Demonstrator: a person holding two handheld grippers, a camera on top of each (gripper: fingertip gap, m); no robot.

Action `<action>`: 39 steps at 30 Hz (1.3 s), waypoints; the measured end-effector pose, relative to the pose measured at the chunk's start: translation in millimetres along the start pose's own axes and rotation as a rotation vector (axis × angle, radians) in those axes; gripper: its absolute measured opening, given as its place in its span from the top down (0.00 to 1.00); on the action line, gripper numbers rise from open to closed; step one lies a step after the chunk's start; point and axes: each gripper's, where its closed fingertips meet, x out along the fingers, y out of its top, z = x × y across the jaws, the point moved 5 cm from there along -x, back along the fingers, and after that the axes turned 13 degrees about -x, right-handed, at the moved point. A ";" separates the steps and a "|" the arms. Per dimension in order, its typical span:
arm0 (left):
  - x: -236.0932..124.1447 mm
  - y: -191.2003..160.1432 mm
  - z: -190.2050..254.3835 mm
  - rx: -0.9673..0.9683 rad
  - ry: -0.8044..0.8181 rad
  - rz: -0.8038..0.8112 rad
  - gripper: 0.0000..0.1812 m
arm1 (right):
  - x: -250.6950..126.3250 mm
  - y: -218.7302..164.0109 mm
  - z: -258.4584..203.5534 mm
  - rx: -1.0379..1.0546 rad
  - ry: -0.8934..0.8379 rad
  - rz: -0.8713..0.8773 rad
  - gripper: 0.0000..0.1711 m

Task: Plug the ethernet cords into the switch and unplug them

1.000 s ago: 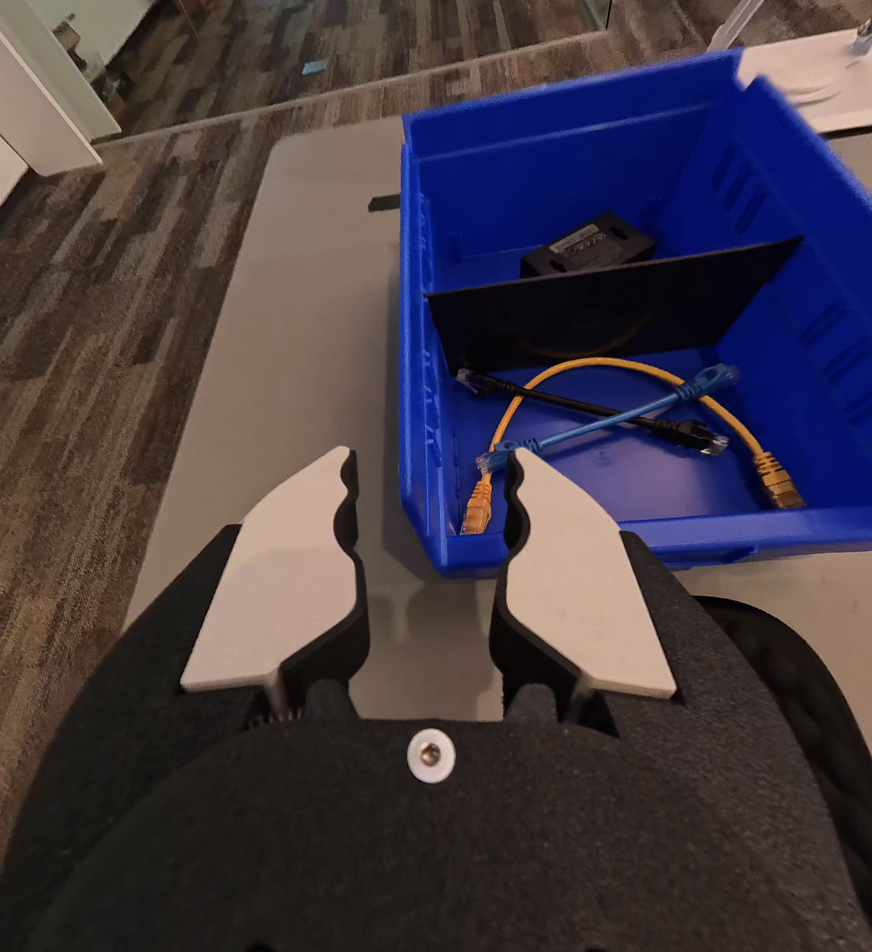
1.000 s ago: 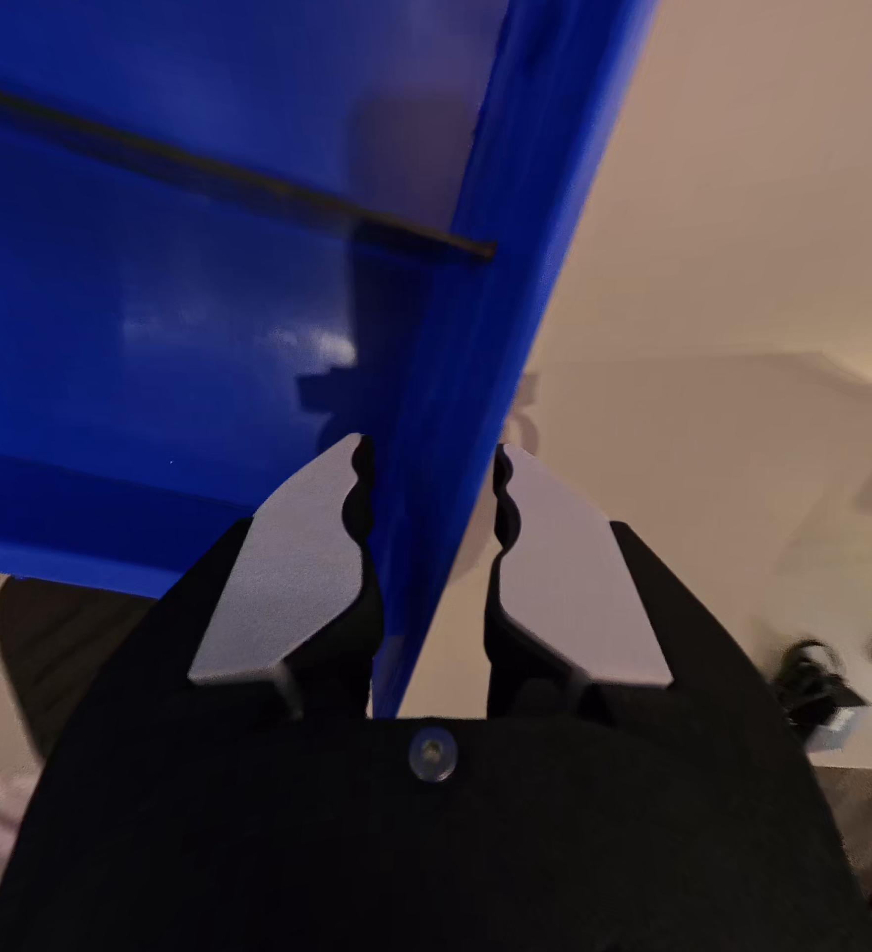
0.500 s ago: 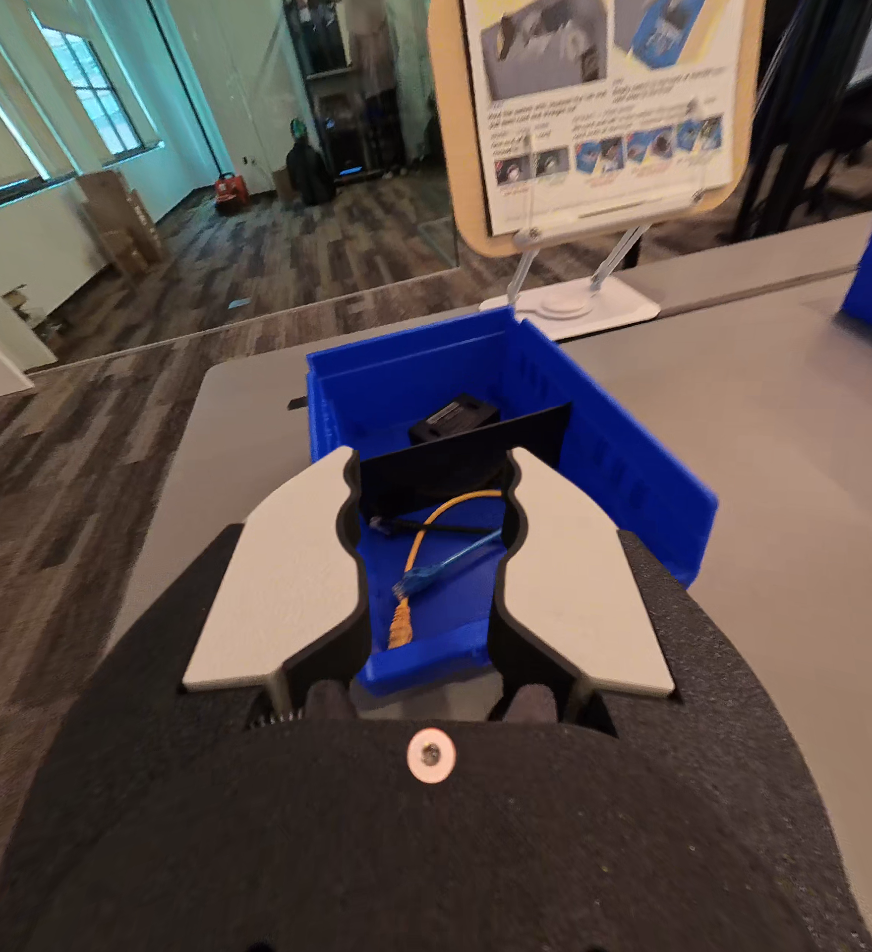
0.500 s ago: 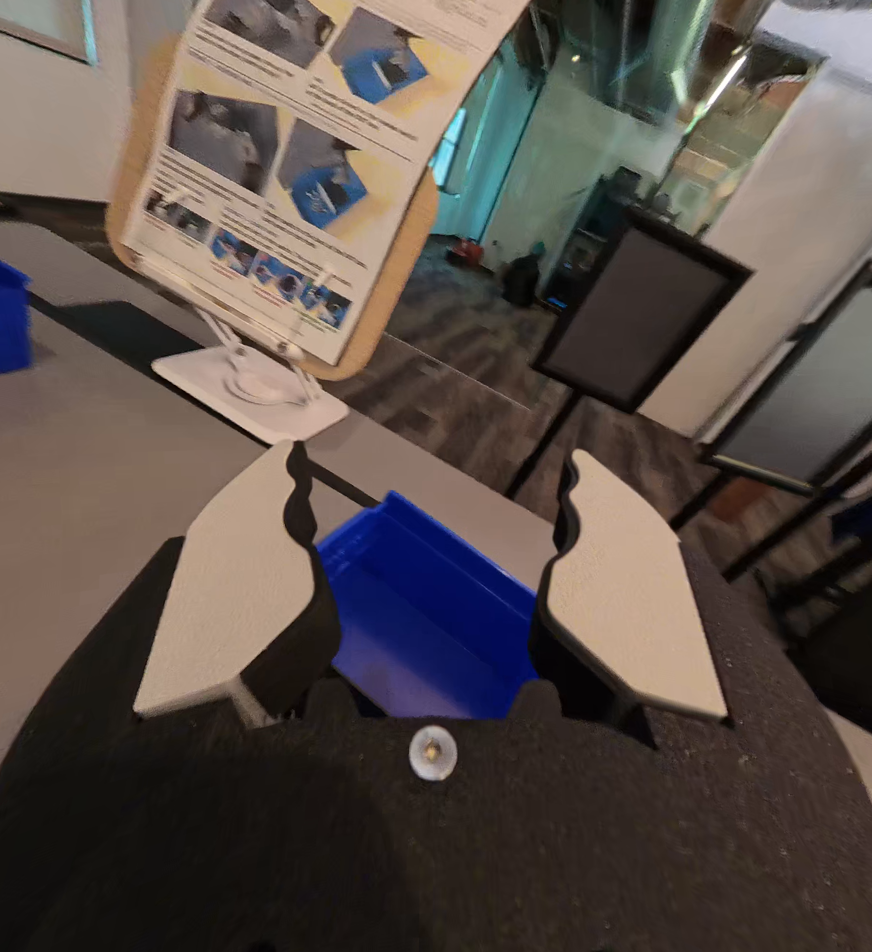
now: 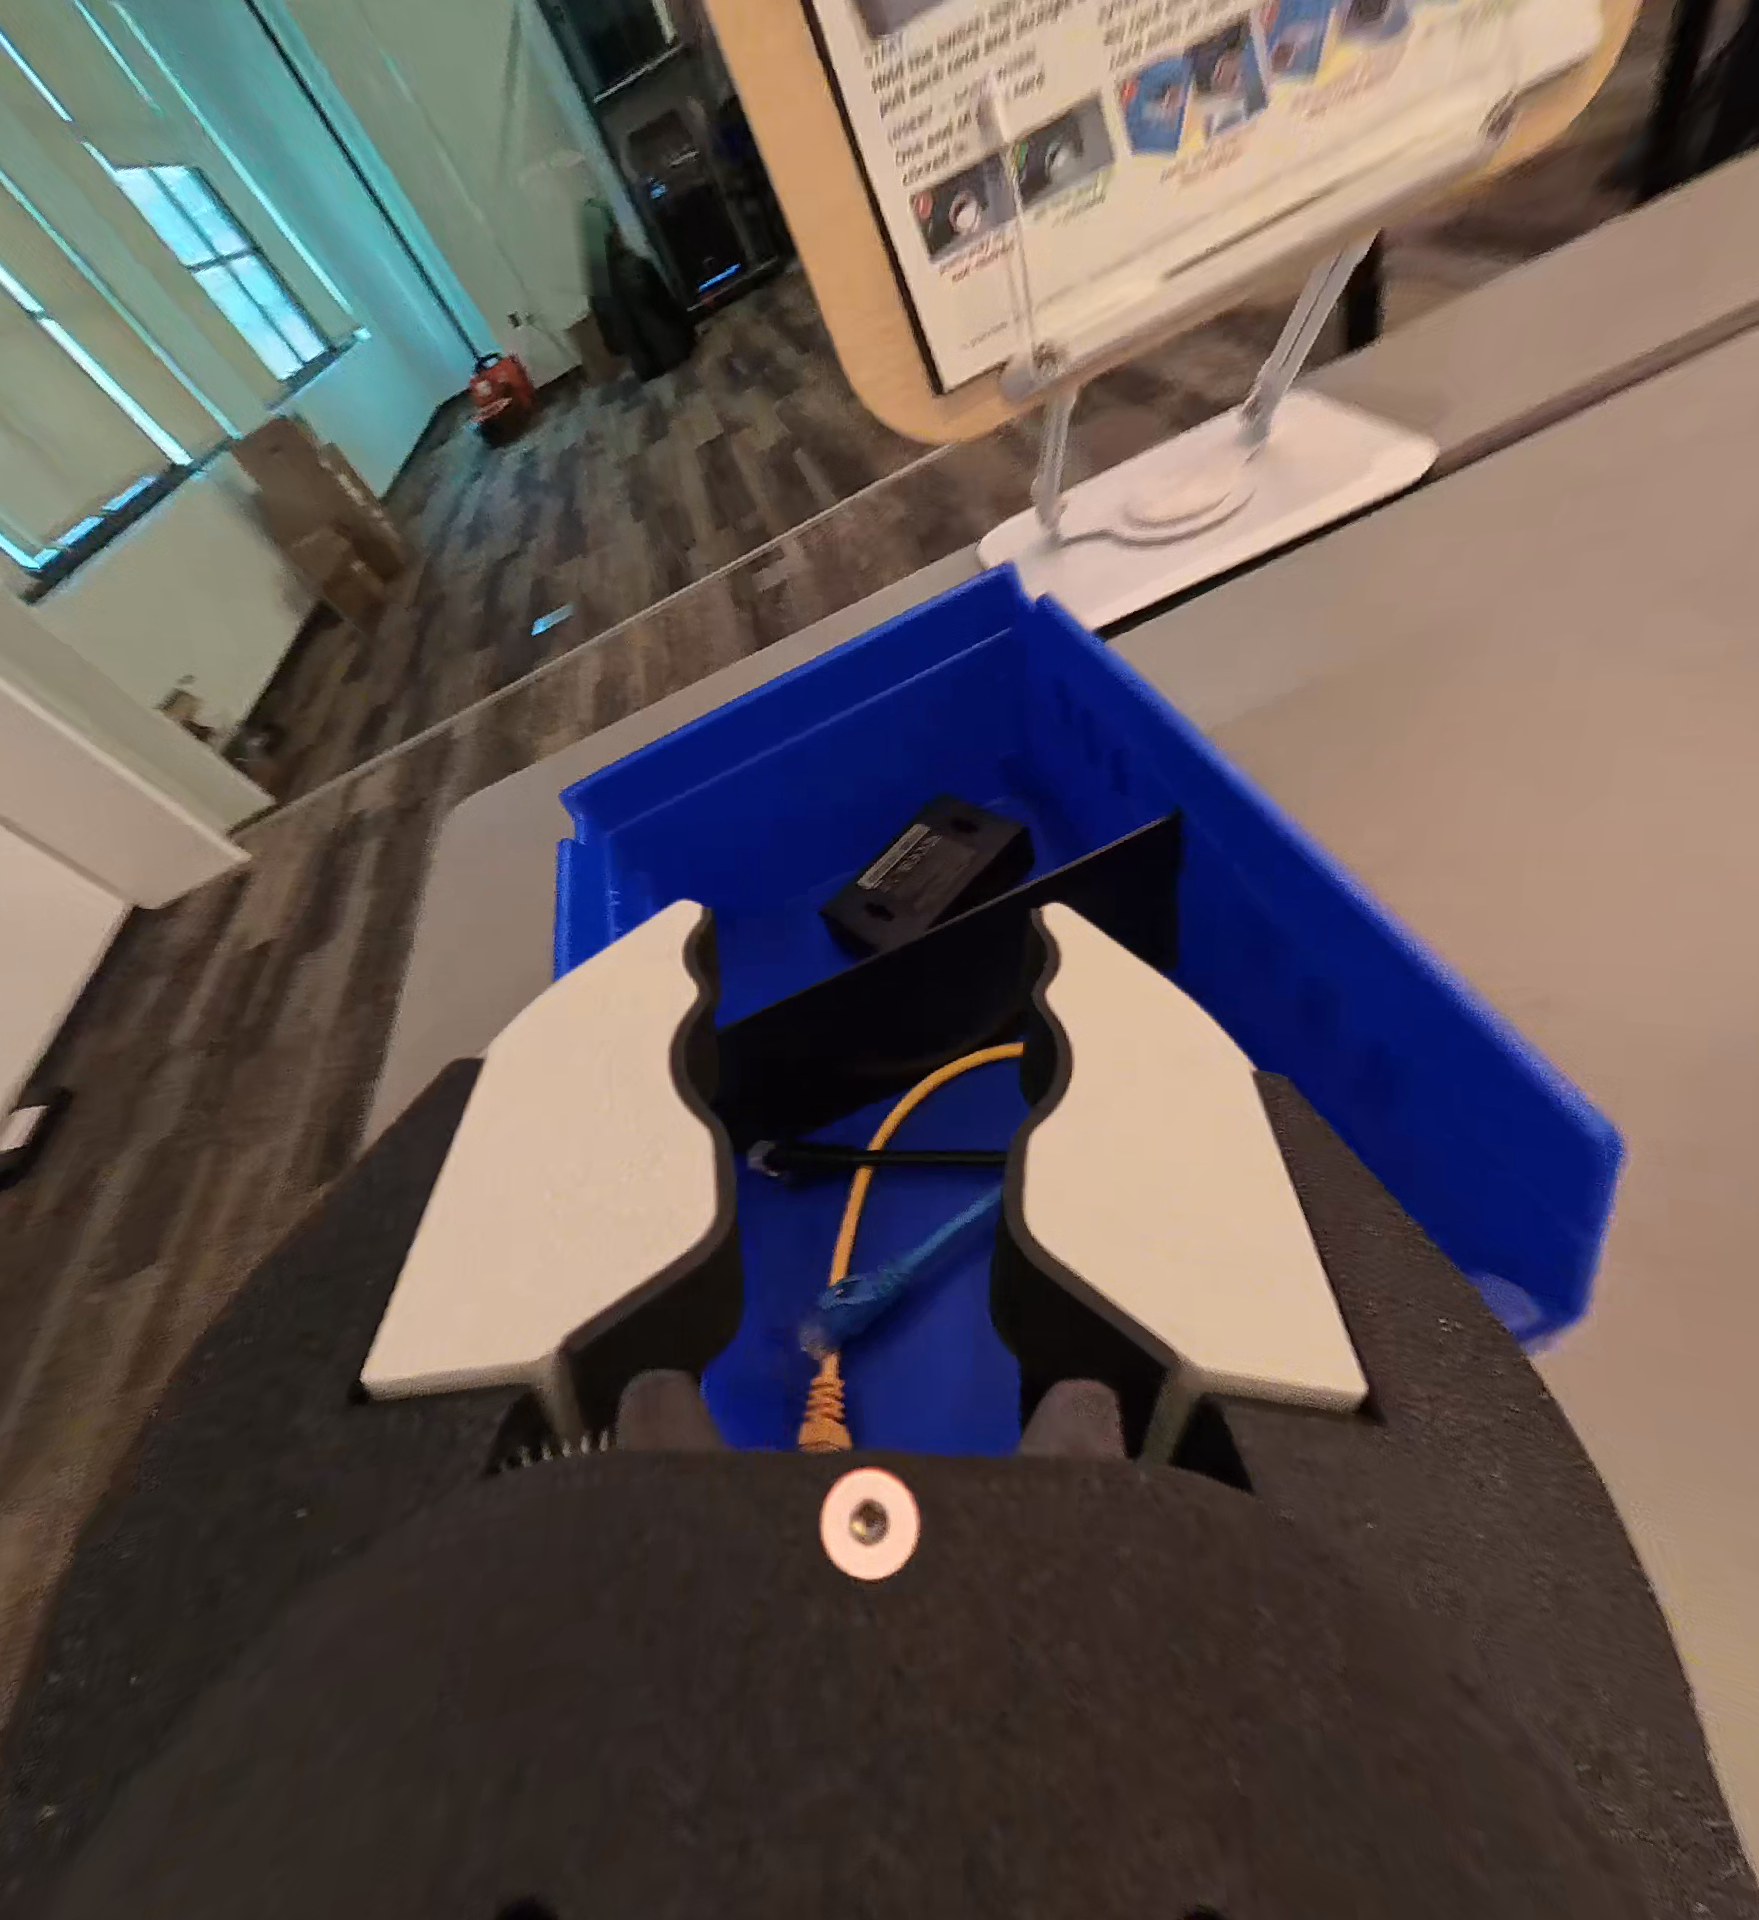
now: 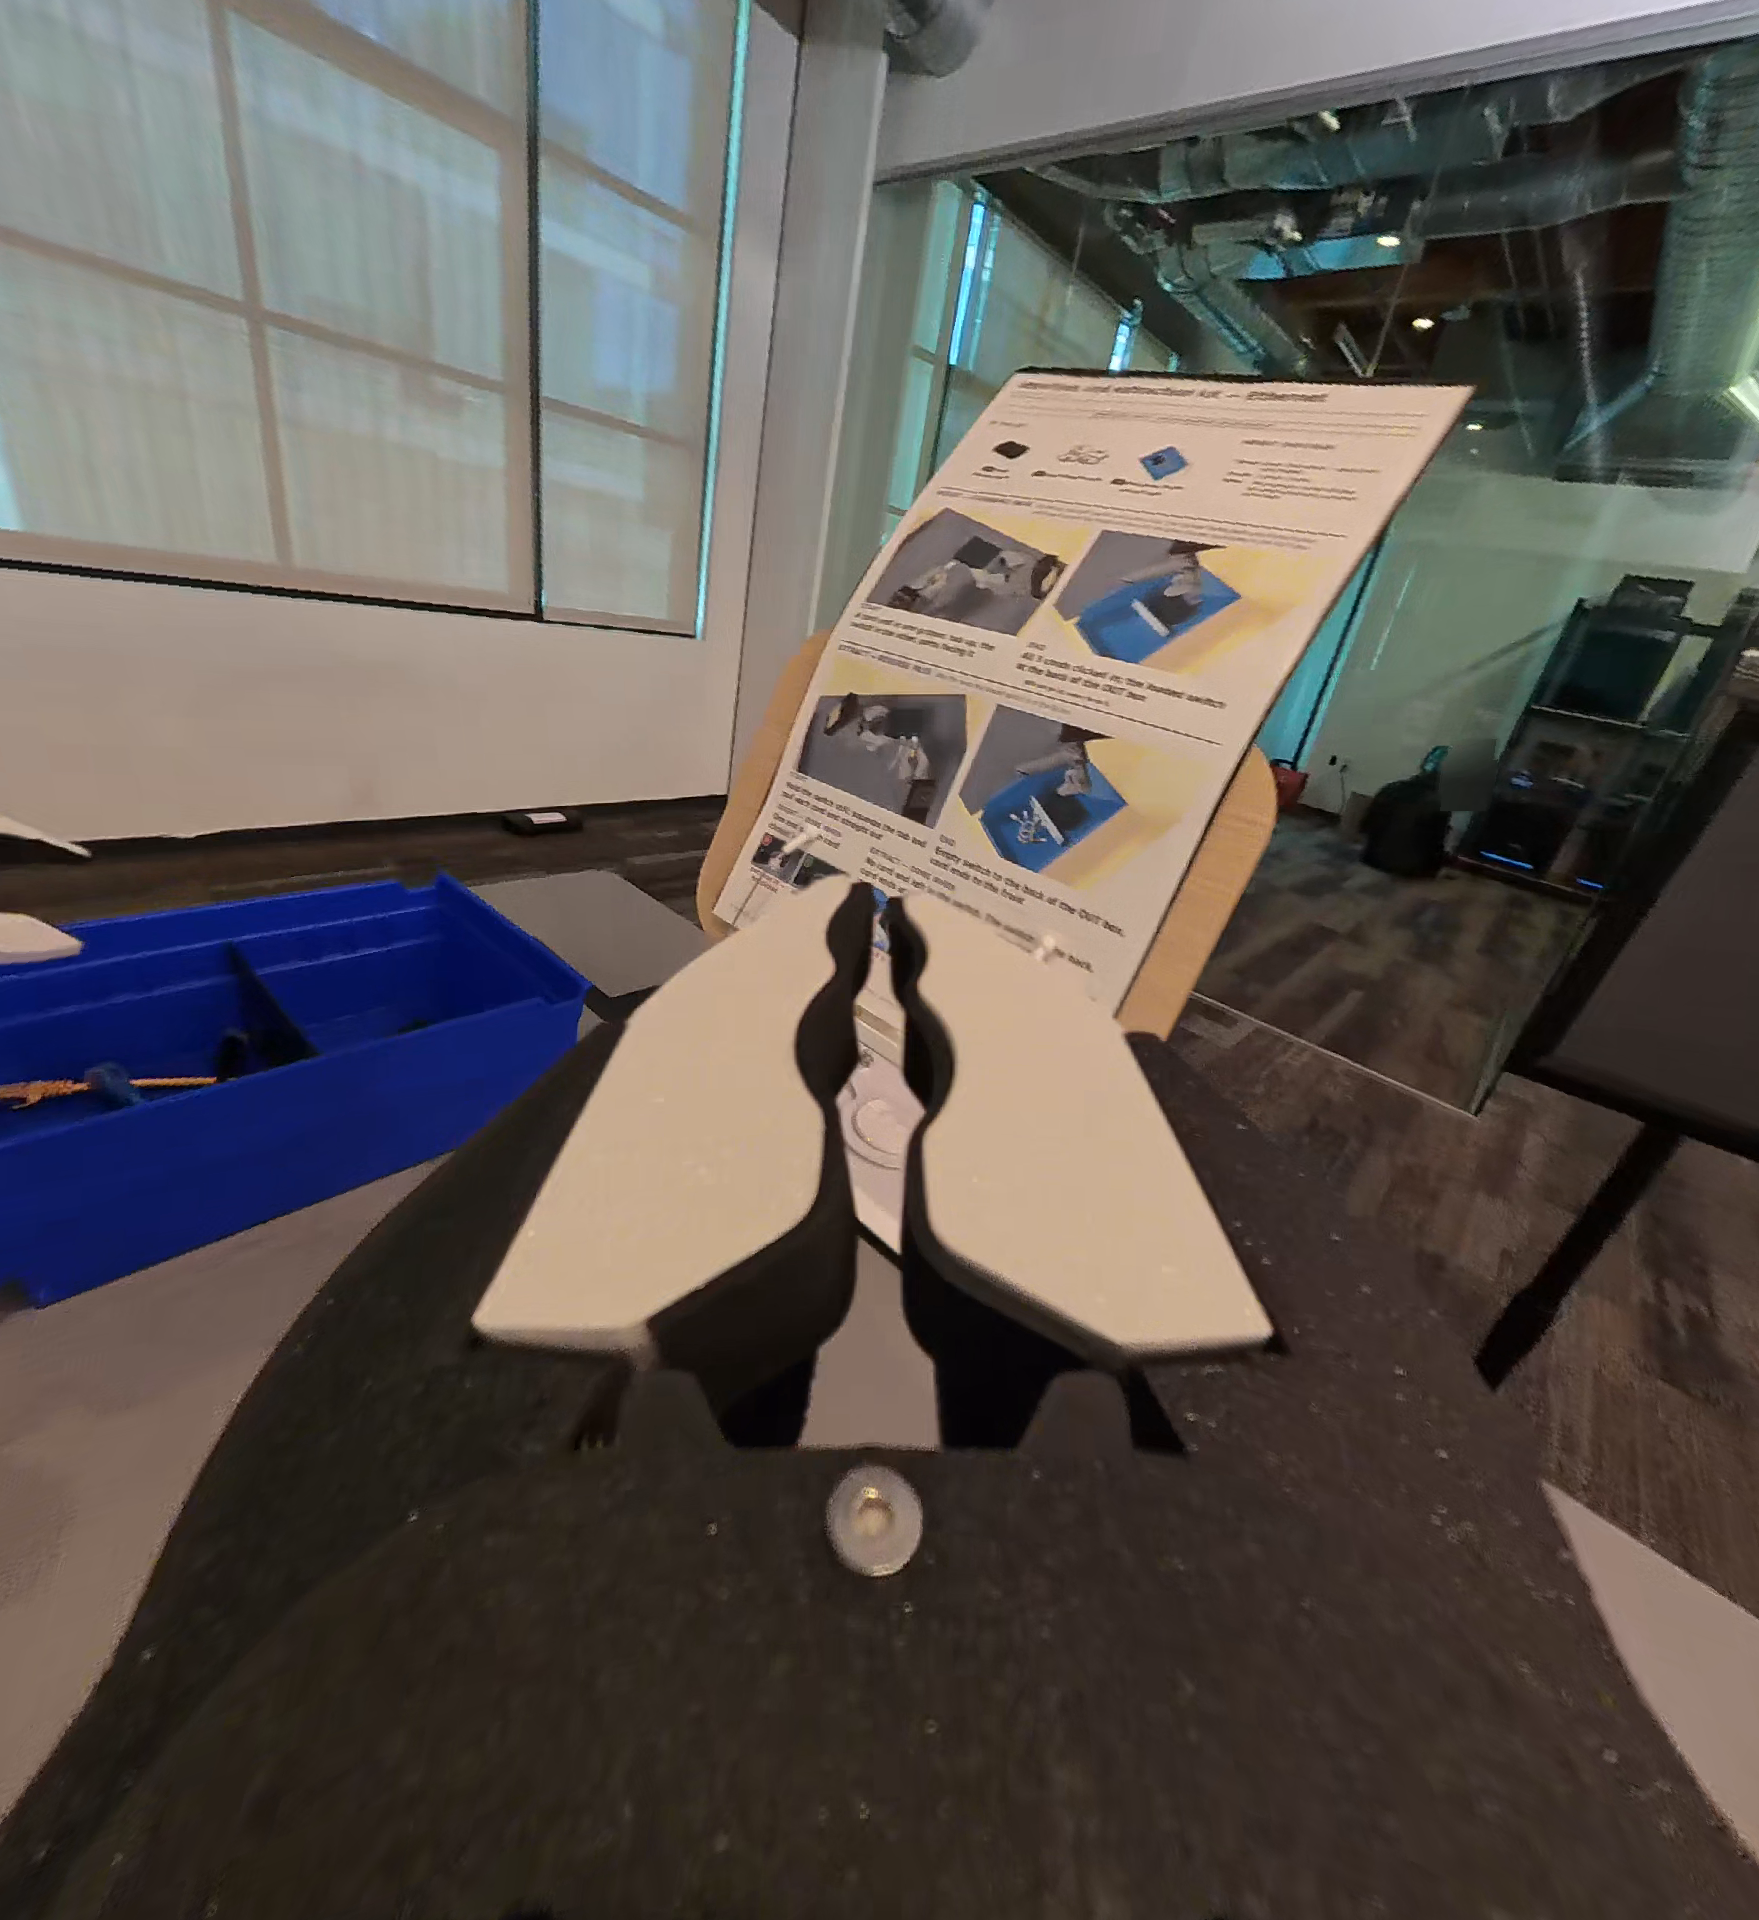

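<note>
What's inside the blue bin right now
Inside the blue bin, a black divider splits it. Behind the divider sits the black switch; in front lie yellow, blue and black ethernet cords. The left tool hides their right ends.

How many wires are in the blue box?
3, all in the box's near part: yellow, black and blue, crossing each other. More may hide behind the tongs.

Unquoted print on instruction sheet (image 6: 1083,665)
</note>
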 end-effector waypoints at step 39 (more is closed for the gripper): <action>109.6 20.4 -14.2 0.311 -0.204 -0.491 0.74 | 67.4 -69.3 -50.2 0.046 0.173 -0.300 1.00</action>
